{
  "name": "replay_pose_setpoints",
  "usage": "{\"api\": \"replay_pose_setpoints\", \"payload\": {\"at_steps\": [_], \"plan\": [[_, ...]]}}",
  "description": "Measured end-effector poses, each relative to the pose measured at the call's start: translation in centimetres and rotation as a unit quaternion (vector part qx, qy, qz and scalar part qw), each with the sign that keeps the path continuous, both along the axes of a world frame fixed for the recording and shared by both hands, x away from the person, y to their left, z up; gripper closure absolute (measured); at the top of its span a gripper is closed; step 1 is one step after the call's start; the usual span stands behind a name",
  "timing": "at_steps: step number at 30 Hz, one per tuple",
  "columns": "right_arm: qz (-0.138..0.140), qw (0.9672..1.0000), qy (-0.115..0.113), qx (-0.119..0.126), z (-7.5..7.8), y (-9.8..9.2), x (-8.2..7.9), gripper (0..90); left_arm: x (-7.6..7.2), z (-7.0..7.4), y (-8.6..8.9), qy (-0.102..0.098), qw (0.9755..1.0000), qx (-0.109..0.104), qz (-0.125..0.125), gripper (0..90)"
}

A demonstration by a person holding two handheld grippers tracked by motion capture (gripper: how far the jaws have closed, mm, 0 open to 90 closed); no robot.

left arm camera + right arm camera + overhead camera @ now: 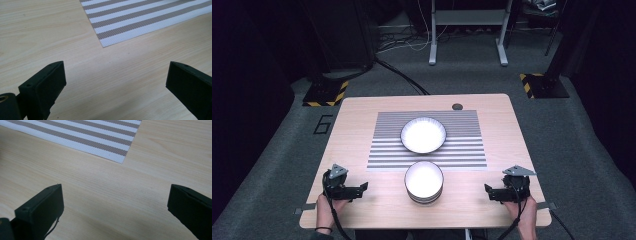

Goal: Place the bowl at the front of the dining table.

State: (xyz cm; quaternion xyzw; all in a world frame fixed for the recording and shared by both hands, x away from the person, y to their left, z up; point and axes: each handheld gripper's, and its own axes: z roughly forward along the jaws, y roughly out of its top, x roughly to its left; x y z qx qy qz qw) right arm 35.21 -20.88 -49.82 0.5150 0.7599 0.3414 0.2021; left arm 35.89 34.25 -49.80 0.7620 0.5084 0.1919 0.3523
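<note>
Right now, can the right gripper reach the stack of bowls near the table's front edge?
Probably yes: the right gripper is open, and bare table lies between it and the stack of bowls.

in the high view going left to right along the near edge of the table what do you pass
left gripper → stack of bowls → right gripper

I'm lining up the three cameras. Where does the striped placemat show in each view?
High view: striped placemat at table centre, under the far bowl.
Left gripper view: its corner, upper right.
Right gripper view: its corner, top centre.
Shared landmark: the placemat's near corners on the wooden table.
</note>
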Motion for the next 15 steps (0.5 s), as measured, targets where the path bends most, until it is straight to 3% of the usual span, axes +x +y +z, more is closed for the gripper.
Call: {"api": "replay_pose_setpoints", "payload": {"at_steps": [8, 15], "plan": [[0.017, 0.9998, -0.001, -0.005, 1.0, 1.0, 0.3, 0.5, -0.1, 1.0, -0.7, -0.001, 0.9997, -0.018, -0.015, 2.2], [0.037, 0.9993, -0.005, 0.000, 2.1, 2.2, 0.4, 1.2, -0.1, 2.2, -1.6, -0.011, 0.9991, -0.021, -0.036, 2.0]]}}
